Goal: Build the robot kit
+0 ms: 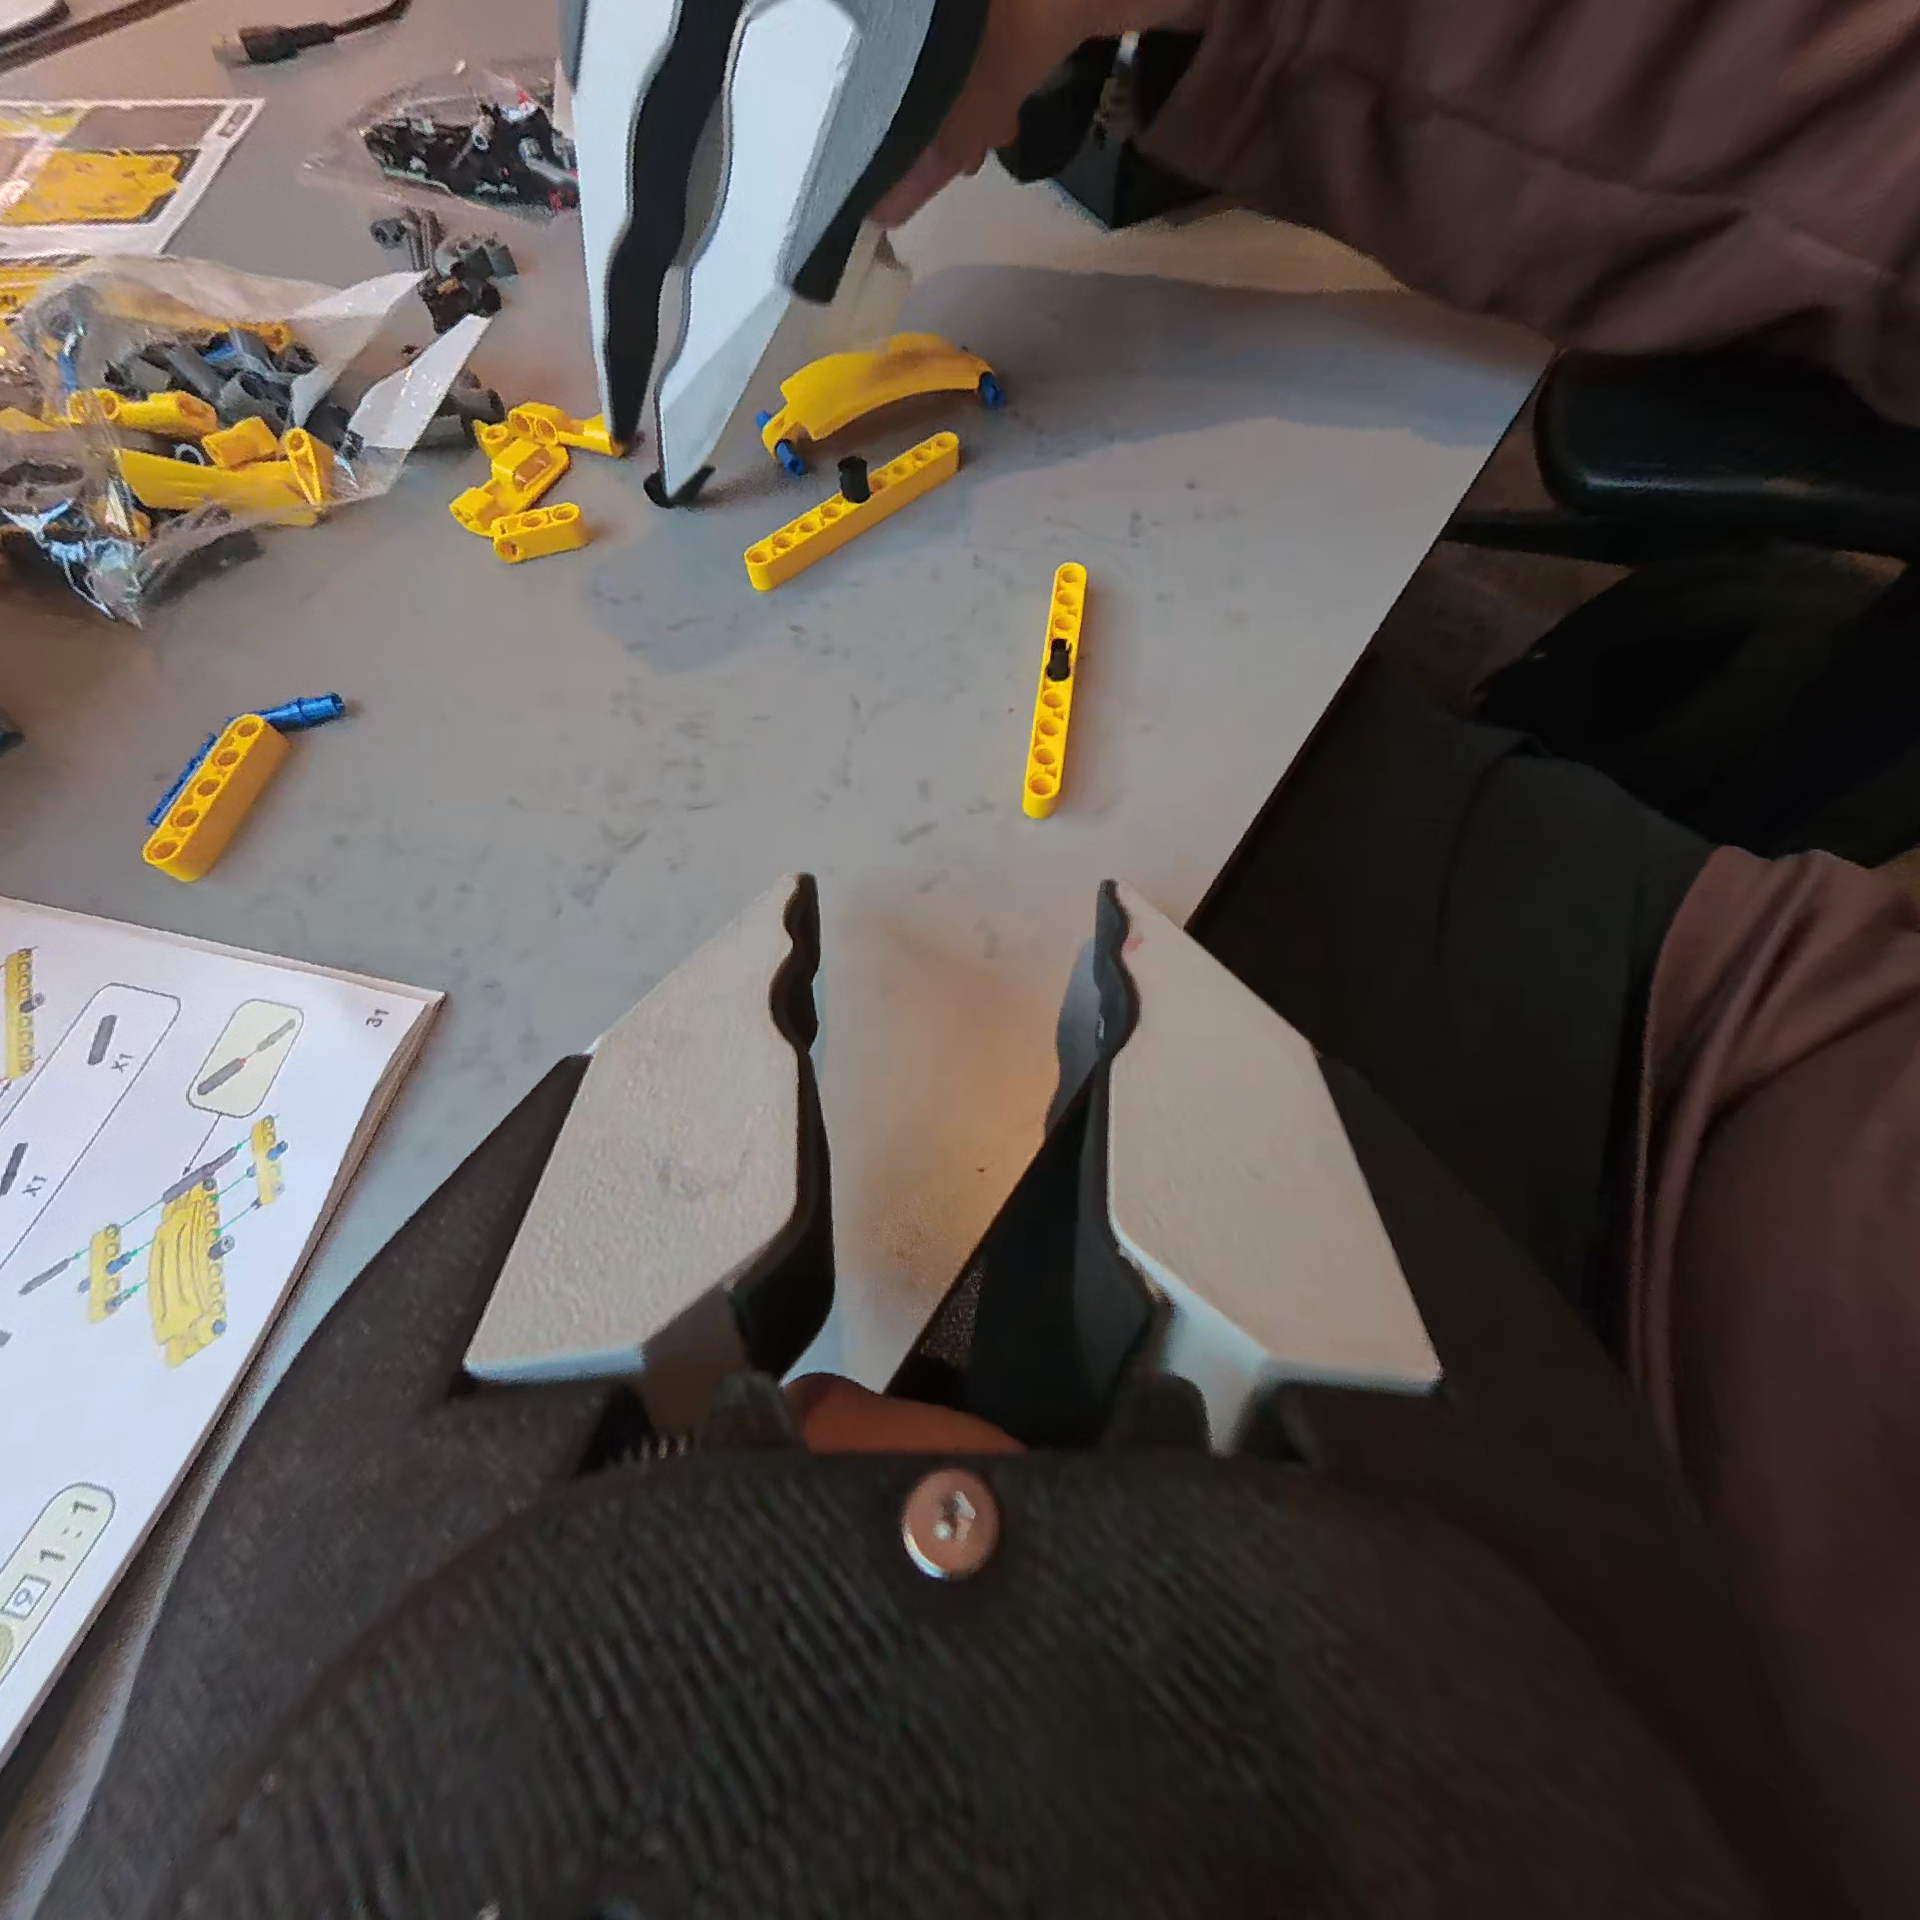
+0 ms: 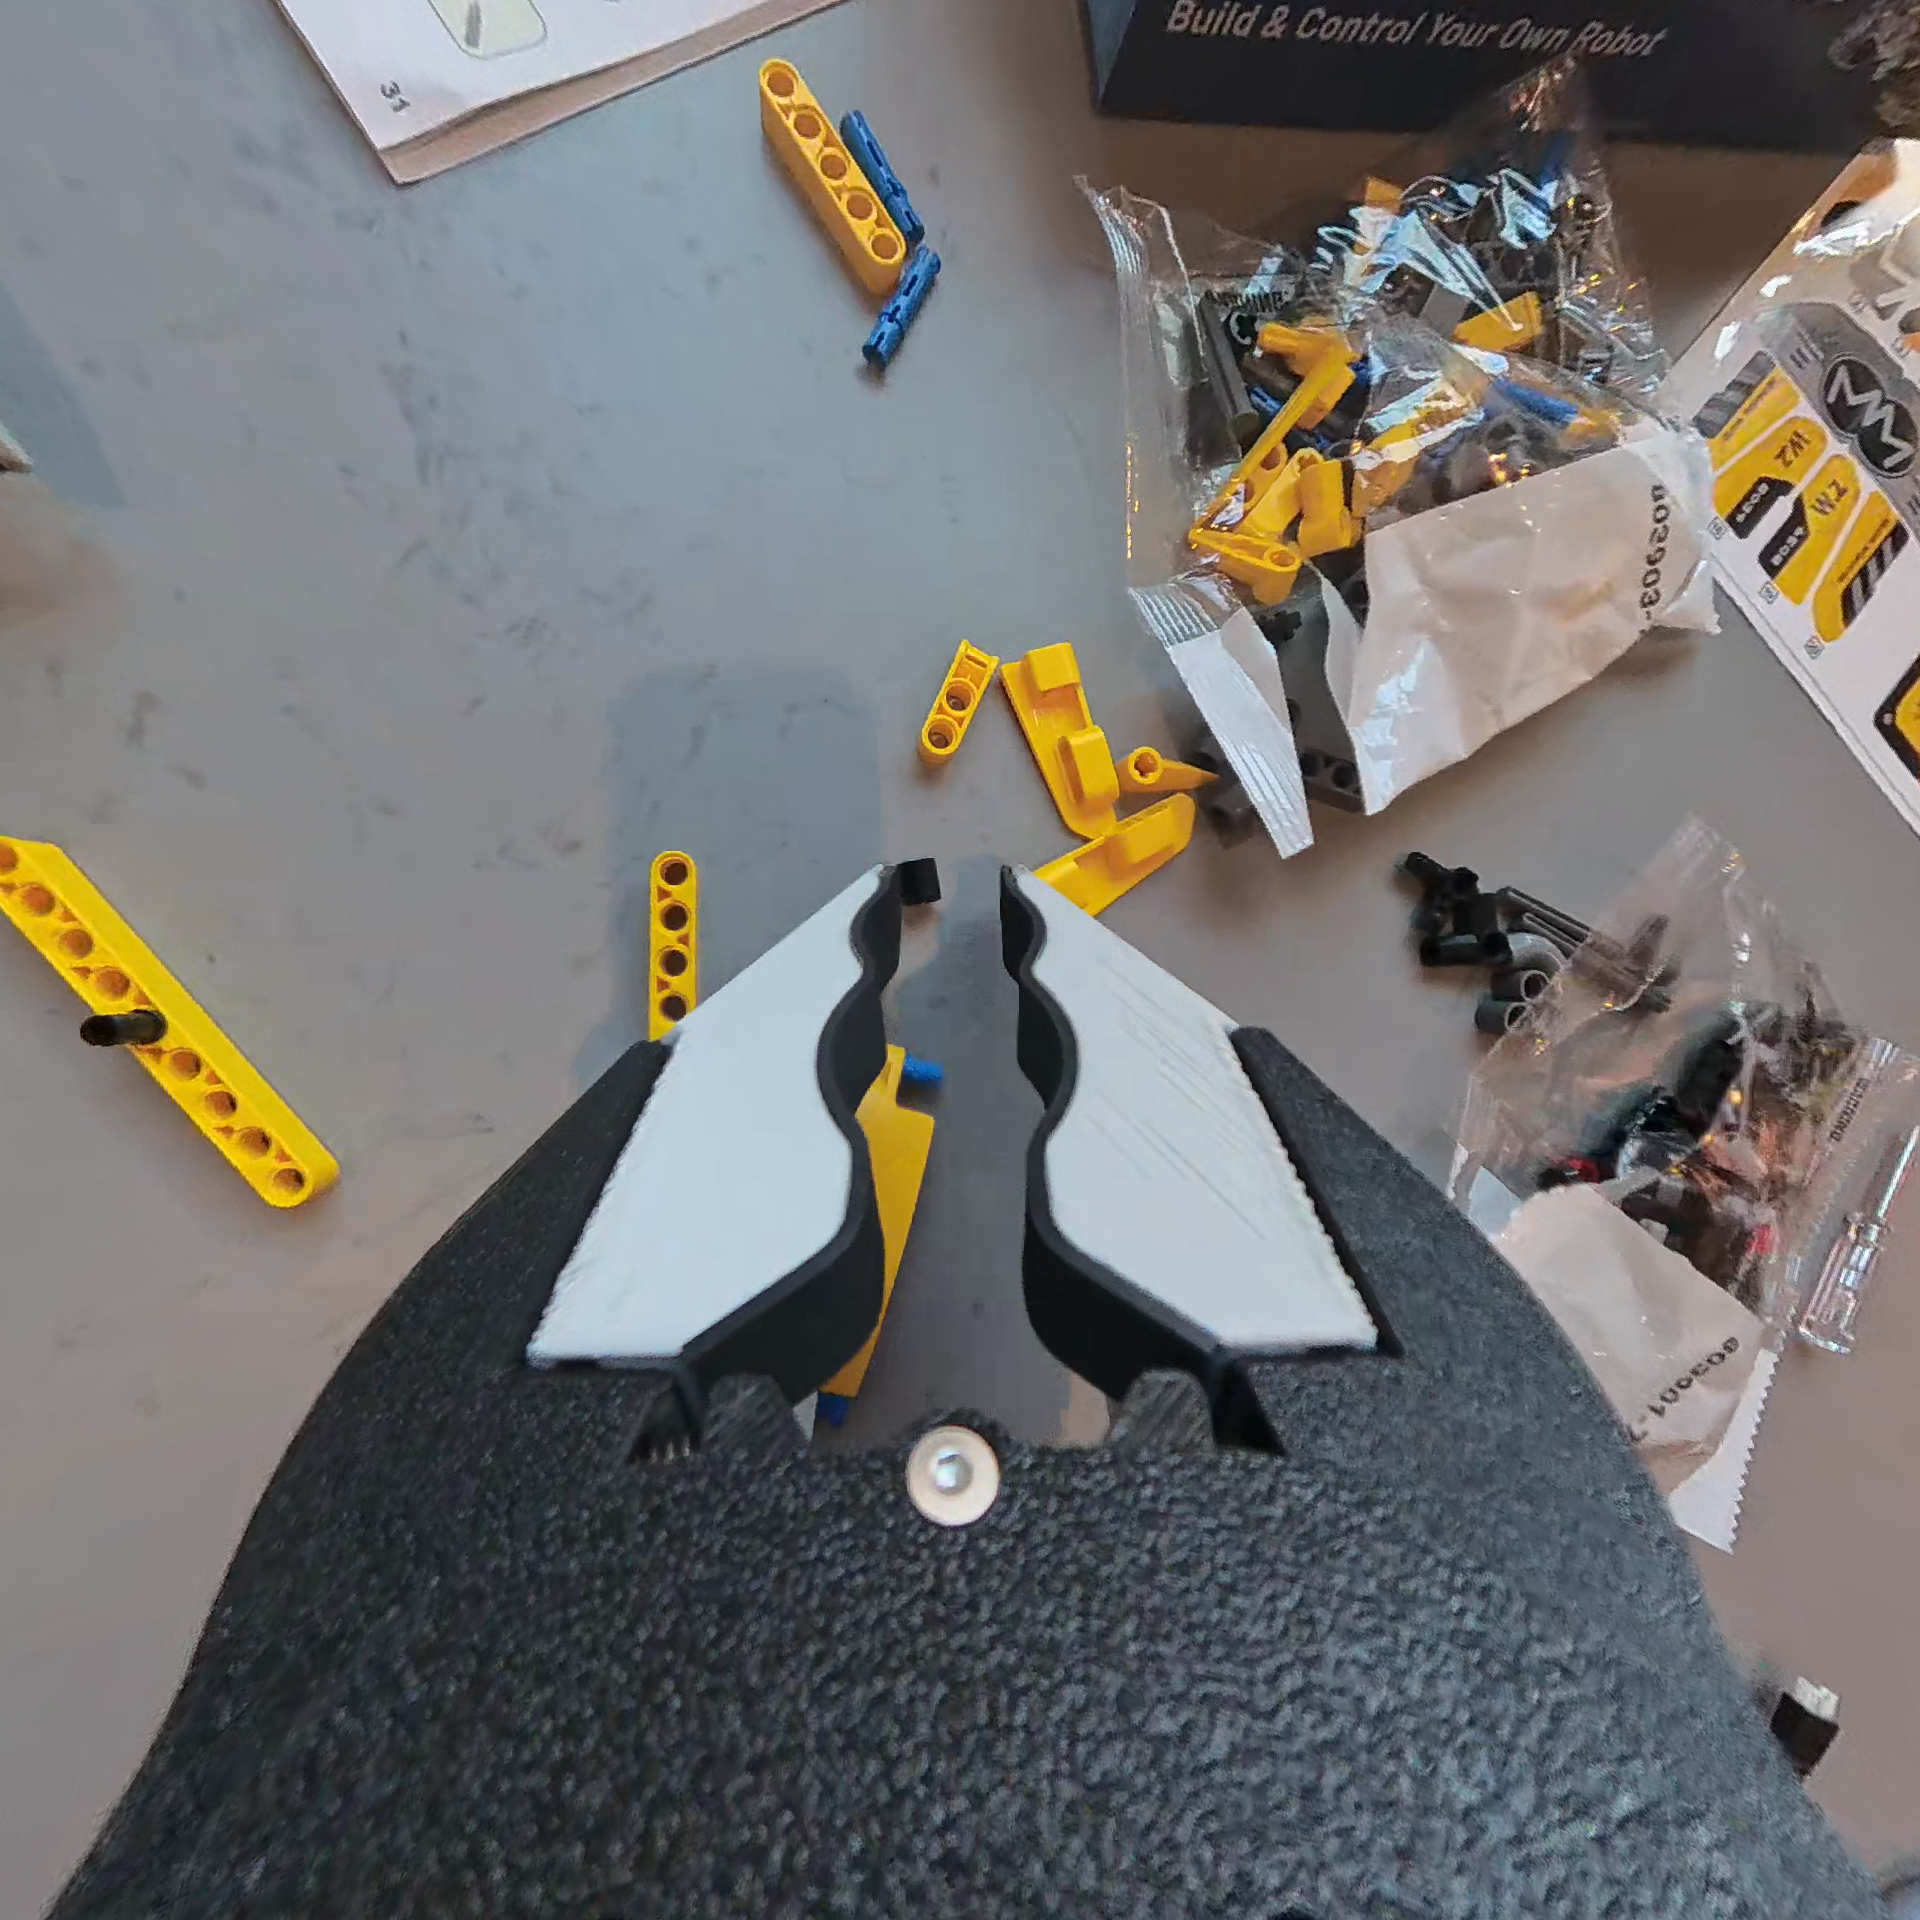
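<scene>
My right gripper (image 2: 951, 883) is open with a narrow gap, tips down at the grey table (image 2: 416, 520). A small black pin (image 2: 918, 881) lies at its left fingertip, not clamped. A yellow curved panel (image 2: 896, 1174) and a yellow beam (image 2: 673, 940) lie partly hidden under it. In the left wrist view the right gripper (image 1: 649, 457) stands over the black pin (image 1: 665, 488), beside small yellow pieces (image 1: 530, 468). My left gripper (image 1: 954, 904) is open and empty, above the table near its right edge. A yellow beam with a black pin (image 1: 1055, 686) is nearest ahead of it.
Another long yellow beam with a pin (image 1: 852, 509), the curved panel (image 1: 883, 390), a short thick beam with blue pins (image 1: 213, 795), a bag of parts (image 1: 156, 416) and a booklet (image 1: 156, 1195) are on the table. A person's sleeve (image 1: 1558, 156) is at right. Left tips to right tips: about 15 cm.
</scene>
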### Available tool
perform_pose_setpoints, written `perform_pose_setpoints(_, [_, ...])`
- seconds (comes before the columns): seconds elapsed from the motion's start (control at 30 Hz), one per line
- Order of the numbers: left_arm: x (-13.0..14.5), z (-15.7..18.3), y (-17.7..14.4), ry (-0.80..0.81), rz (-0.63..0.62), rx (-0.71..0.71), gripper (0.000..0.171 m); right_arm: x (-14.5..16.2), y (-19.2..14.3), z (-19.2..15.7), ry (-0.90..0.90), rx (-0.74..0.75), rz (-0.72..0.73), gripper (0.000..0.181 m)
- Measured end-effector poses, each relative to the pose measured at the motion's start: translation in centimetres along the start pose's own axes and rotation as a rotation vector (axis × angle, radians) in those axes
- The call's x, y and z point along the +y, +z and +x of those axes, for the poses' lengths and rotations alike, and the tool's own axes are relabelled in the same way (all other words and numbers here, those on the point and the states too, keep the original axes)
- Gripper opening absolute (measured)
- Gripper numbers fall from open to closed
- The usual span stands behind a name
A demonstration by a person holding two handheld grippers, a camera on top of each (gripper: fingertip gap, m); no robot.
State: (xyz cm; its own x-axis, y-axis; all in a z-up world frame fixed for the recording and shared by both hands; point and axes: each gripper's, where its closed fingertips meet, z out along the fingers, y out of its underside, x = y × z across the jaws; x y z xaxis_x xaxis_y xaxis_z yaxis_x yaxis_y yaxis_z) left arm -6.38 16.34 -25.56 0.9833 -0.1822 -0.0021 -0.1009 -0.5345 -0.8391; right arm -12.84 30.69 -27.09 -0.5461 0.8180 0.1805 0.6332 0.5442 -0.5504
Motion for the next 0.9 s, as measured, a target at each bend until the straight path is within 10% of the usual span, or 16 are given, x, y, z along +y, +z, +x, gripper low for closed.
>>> perform_pose_setpoints(0.6, [-2.4, -2.5, -3.6, 0.061, 0.004, -0.190, 0.046, -3.7, -2.0, -2.5, -0.080, -0.004, 0.091, 0.006])
perform_pose_setpoints(0.9, [-5.2, -3.6, -5.8, 0.310, 0.076, -0.437, 0.036, -11.0, -7.4, -9.9, 0.149, -0.461, 0.397, 0.006])
